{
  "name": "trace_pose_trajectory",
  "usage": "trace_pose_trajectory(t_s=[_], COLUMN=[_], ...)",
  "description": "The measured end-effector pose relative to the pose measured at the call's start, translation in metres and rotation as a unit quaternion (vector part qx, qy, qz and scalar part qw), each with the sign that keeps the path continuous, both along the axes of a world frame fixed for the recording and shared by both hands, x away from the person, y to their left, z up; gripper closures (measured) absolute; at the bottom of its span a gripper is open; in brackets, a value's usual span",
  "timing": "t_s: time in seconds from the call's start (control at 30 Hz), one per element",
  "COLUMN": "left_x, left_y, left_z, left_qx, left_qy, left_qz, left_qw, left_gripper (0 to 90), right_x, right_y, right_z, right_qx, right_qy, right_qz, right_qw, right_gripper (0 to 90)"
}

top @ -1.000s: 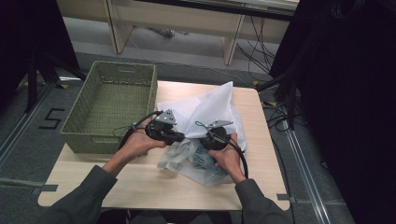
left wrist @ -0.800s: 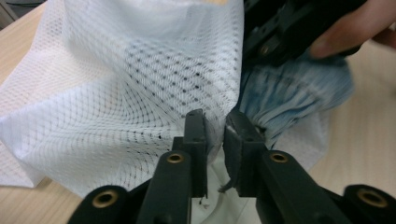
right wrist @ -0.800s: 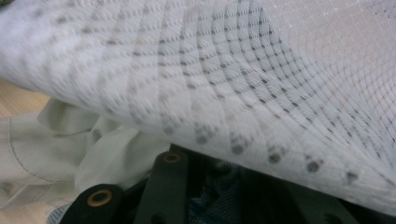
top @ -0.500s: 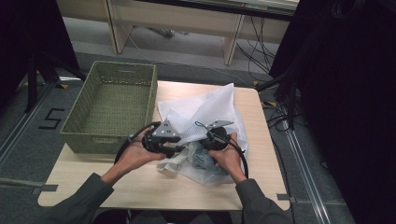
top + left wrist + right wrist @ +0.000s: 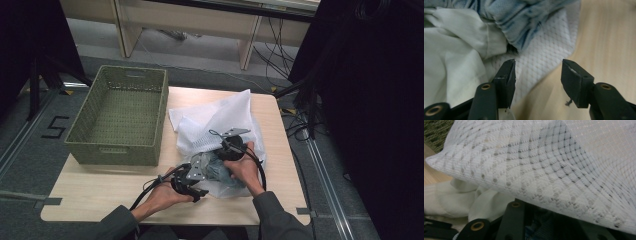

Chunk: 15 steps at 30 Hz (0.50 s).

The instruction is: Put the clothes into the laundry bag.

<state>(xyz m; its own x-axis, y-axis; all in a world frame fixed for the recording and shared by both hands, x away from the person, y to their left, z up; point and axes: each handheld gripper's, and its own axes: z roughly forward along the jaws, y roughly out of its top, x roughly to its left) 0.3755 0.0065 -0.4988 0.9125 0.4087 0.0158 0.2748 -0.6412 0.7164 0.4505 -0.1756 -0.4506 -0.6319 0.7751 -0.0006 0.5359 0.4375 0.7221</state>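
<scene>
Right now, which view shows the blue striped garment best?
Left gripper view: the blue striped garment lies bunched on the mesh bag, close and unobstructed. High view shows a small patch between the hands. Right gripper view shows a dark sliver under mesh.

A black "5" is marked on the floor (image 5: 30, 150) left of the table.

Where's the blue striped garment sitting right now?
In the high view, the blue striped garment lies at the near mouth of the white mesh bag, right of the green basket, between the left claw and the right claw.
</scene>
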Motion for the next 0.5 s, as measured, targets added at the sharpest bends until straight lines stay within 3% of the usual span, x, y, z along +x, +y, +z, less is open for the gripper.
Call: trace_pose_trajectory(t_s=[0.03, 0.07, 0.1, 0.13, 0.2, 0.23, 0.3, 0.33, 0.37, 0.4, 0.43, 0.47, 0.5], left_x=[0.0, 0.004, 0.004, 0.005, 0.004, 0.004, 0.004, 0.005, 0.004, 0.003, 0.005, 0.005, 0.003], left_y=[0.0, -0.001, -0.002, -0.002, -0.004, -0.004, -0.004, -0.003, -0.002, -0.002, 0.001, 0.002, 0.001], left_z=[0.0, -0.005, -0.007, -0.01, -0.013, -0.013, -0.013, -0.013, -0.012, -0.011, -0.009, -0.009, -0.01], left_qx=[0.0, 0.027, 0.031, 0.028, 0.0, 0.0, -0.005, -0.005, -0.001, 0.003, 0.025, 0.02, 0.001], left_qy=[0.0, 0.001, 0.004, 0.007, 0.014, 0.014, 0.012, 0.017, 0.018, 0.017, 0.013, 0.02, 0.034], left_qz=[0.0, -0.014, -0.013, -0.012, 0.007, 0.007, 0.02, 0.02, 0.025, 0.028, 0.01, 0.014, 0.029], left_qw=[1.0, 0.9996, 0.9994, 0.9995, 0.9999, 0.9999, 0.9997, 0.9996, 0.9995, 0.9995, 0.9995, 0.9995, 0.999], left_gripper=[45.7, 46.0, 46.0, 45.9, 49.9, 56.8, 69.4, 76.7, 81.5, 86.8, 88.3, 88.9, 89.1], right_x=[-0.001, -0.001, -0.001, -0.001, -0.001, -0.003, -0.003, -0.004, -0.003, -0.003, -0.005, -0.006, -0.007], right_y=[-0.002, -0.001, 0.0, 0.001, 0.0, 0.0, 0.0, 0.0, 0.003, 0.001, 0.003, 0.001, 0.001], right_z=[0.003, 0.003, 0.004, 0.001, 0.003, 0.006, 0.007, 0.007, 0.004, 0.006, 0.007, 0.008, 0.01], right_qx=[-0.01, -0.007, -0.005, 0.003, -0.004, -0.003, -0.002, -0.003, 0.011, 0.001, 0.007, 0.001, -0.004], right_qy=[0.013, 0.013, 0.019, 0.0, 0.011, 0.027, 0.029, 0.028, 0.01, 0.007, 0.015, 0.012, 0.02], right_qz=[0.009, 0.007, 0.0, -0.003, 0.002, 0.0, -0.001, 0.002, -0.008, 0.003, -0.003, 0.004, 0.01], right_qw=[0.9998, 0.9999, 0.9998, 1.0, 0.9999, 0.9996, 0.9996, 0.9996, 0.9999, 1.0, 0.9999, 0.9999, 0.9997], right_gripper=[76.6, 76.6, 76.6, 76.5, 76.5, 76.5, 76.5, 76.6, 76.6, 76.7, 76.8, 76.8, 76.9])
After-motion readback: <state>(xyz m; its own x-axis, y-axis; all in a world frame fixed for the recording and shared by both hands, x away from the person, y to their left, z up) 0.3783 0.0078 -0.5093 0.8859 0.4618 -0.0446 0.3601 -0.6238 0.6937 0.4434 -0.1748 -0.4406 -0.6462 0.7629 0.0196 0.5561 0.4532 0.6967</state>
